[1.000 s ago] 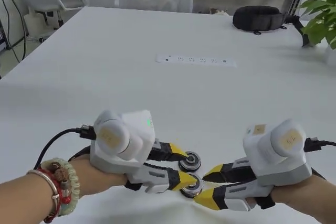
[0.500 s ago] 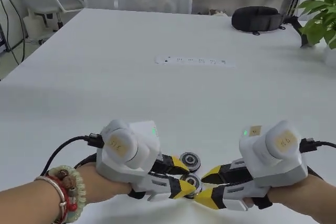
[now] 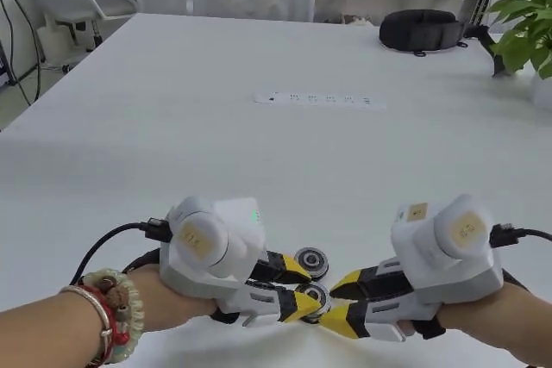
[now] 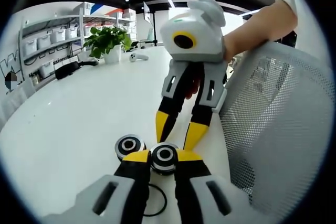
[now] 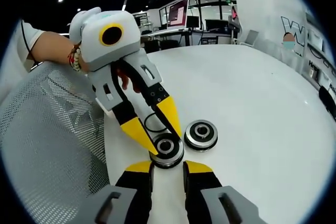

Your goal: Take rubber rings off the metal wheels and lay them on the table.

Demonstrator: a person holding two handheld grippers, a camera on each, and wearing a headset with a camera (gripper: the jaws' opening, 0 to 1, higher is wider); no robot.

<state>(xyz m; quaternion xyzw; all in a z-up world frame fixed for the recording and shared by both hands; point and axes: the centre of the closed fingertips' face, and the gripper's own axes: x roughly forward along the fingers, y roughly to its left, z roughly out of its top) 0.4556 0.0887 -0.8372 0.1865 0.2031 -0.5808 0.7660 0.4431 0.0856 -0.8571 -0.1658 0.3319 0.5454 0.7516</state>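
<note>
Left gripper (image 4: 163,156) is clenched on a metal wheel (image 4: 165,159): yellow jaw tips press on opposite sides of its rim, and the wheel lies flat at the desk's (image 3: 216,127) near edge, in front of the person. Right gripper (image 5: 168,168) is released, its jaws parted with nothing between them, tips facing the left gripper's and just beside the held wheel. Cannot tell if they touch it. A second metal wheel (image 5: 200,134) lies flat just beside the first, on its far side, free of both grippers. A black rubber ring (image 4: 166,201) lies loose on the desk under the left gripper's jaws, behind the held wheel. A white power strip (image 3: 319,99) lies mid-desk, well apart.
</note>
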